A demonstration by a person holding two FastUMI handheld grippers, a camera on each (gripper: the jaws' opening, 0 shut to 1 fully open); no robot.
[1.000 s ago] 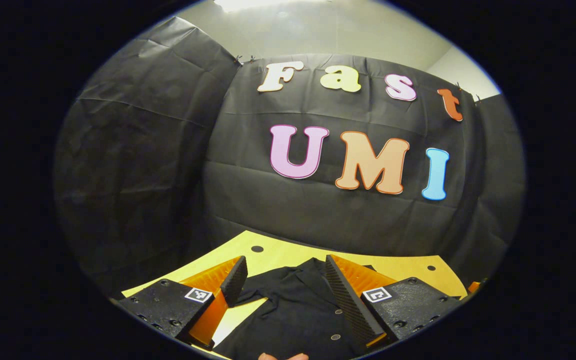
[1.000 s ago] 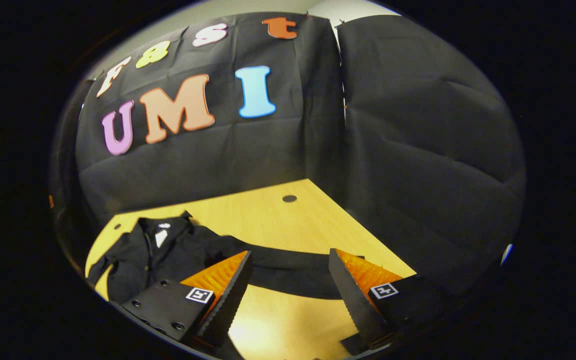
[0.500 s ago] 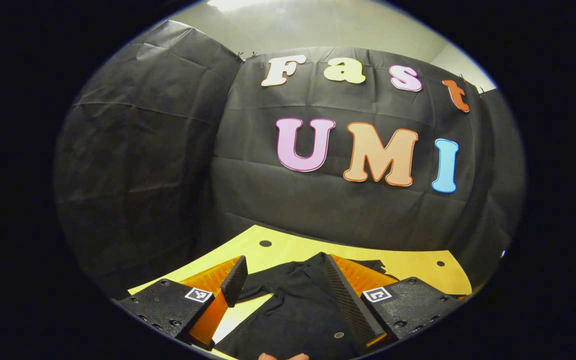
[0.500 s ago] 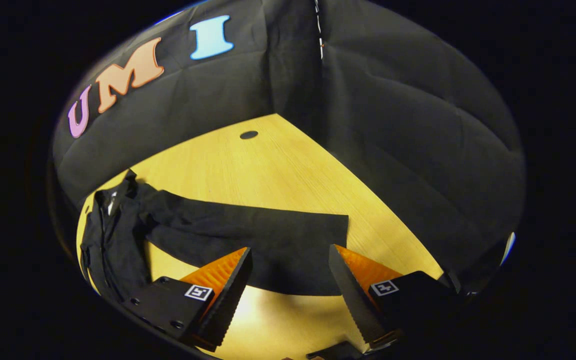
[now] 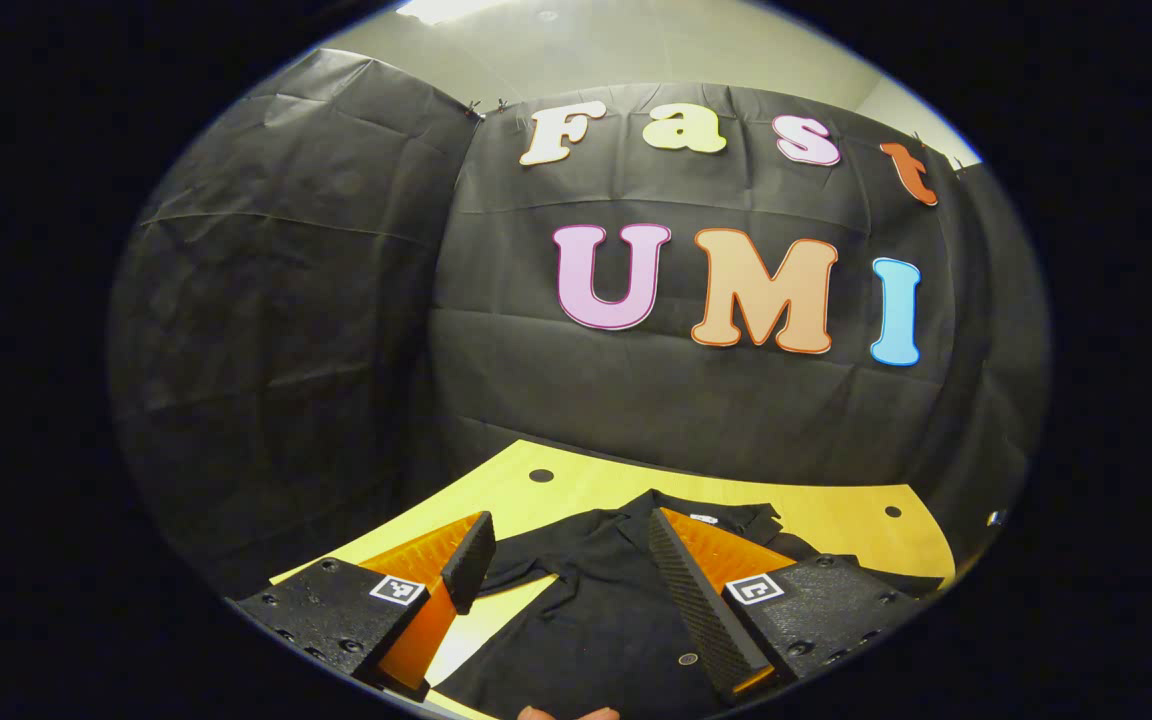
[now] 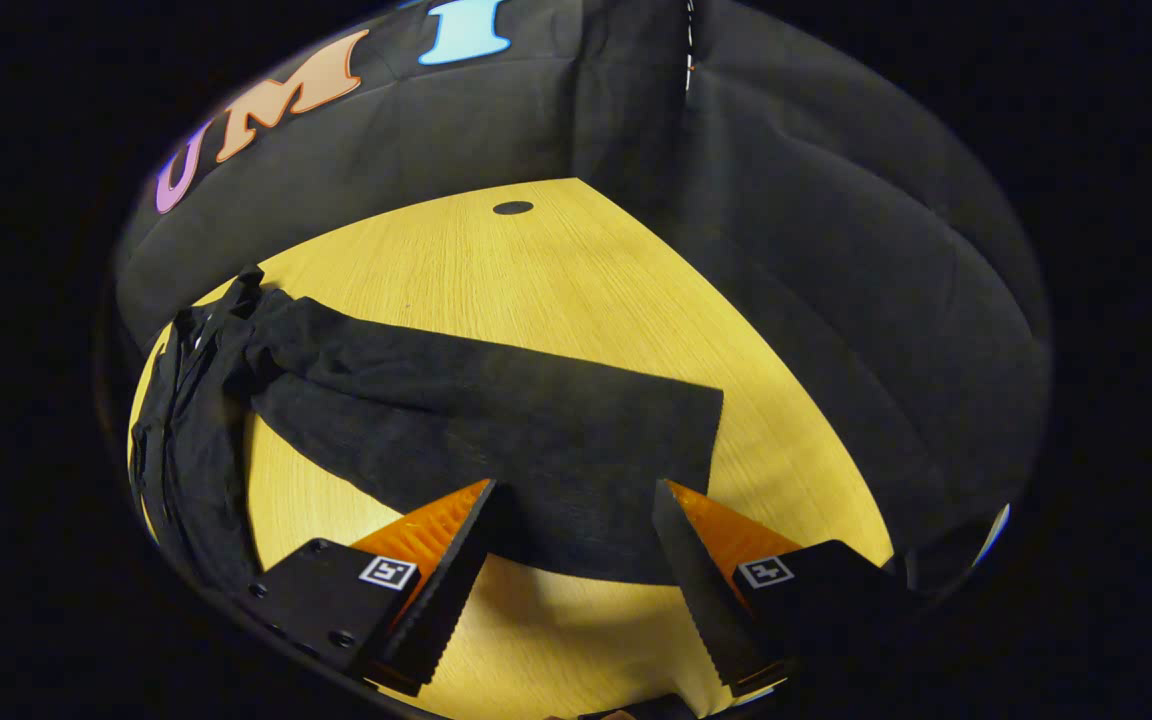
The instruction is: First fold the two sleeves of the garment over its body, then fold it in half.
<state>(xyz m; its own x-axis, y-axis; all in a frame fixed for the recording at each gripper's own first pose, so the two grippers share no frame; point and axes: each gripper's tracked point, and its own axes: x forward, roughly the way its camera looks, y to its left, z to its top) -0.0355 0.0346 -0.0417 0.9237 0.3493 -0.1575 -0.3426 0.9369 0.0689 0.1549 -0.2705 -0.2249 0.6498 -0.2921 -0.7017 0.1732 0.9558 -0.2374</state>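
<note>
A black garment (image 5: 616, 610) is seen spread on a yellow wooden table (image 5: 836, 515), and everything else is placed here against that garment. In the left gripper view, the left gripper (image 5: 568, 565) is held above the garment's body with its jaws set wide apart and nothing caught between them; the left finger (image 5: 468, 560) is seen over a short fold of cloth at the garment's left edge, while the right finger (image 5: 696, 605) is seen over the buttoned front, near the collar (image 5: 706, 515). Contact with the cloth cannot be judged from this view. A fingertip of the person (image 5: 566, 712) is glimpsed at the lower rim, below the garment. In the right gripper view, the garment's body (image 6: 186, 430) is bunched at the far left, and one long sleeve (image 6: 496, 420) is laid out flat from it across the table (image 6: 556, 270) to the right. The right gripper (image 6: 568, 560) is poised at the sleeve's near edge, close to the cuff end, its jaws gaping wide and empty. A dark round hole (image 6: 512, 208) in the tabletop is seen well beyond the sleeve.
</note>
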